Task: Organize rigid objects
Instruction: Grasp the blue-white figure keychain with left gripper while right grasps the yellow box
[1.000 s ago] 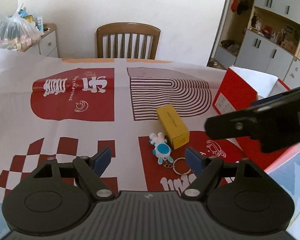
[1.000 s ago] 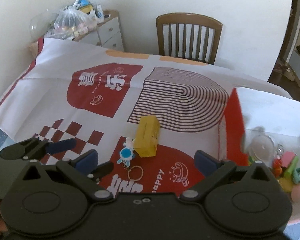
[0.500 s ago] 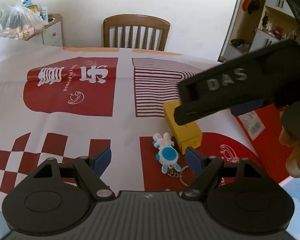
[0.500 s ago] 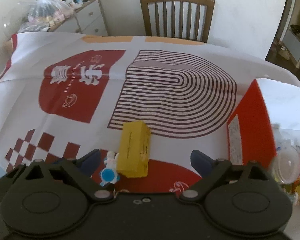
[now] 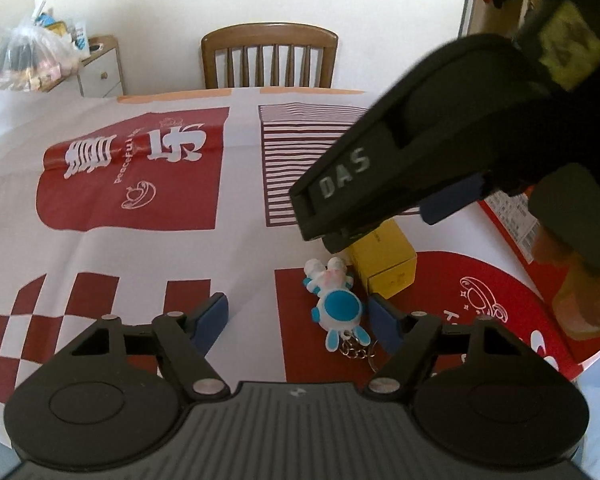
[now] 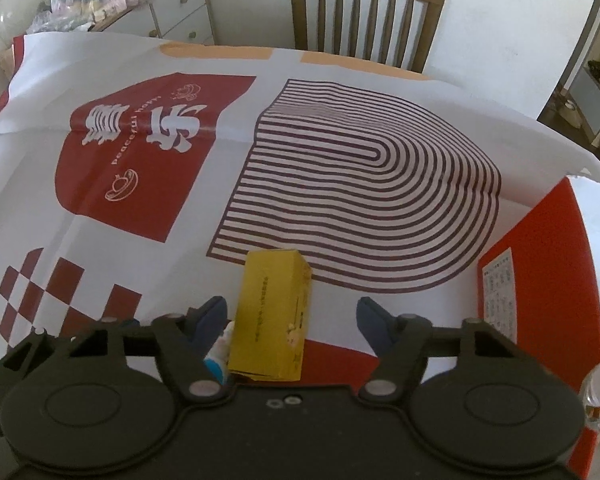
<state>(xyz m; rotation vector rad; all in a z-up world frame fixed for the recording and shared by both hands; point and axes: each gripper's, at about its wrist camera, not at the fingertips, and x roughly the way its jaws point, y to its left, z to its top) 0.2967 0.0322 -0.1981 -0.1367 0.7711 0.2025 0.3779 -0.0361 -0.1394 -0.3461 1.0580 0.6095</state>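
A yellow box (image 6: 271, 318) lies on the bench beside a rabbit keychain (image 5: 336, 306). The right gripper (image 6: 290, 320) straddles the box, jaws closing, not yet touching. The left gripper (image 5: 300, 318) also narrows, empty.

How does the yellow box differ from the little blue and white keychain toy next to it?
The yellow box is a plain, straight-sided carton; the toy is a rounded white figure with a blue belly. The box is clearly bigger than the toy. The toy has a metal chain and ring on it; the box has none. The box sits between the closing right claw's fingers, the toy between the closing left claw's. Both lie on the tablecloth.
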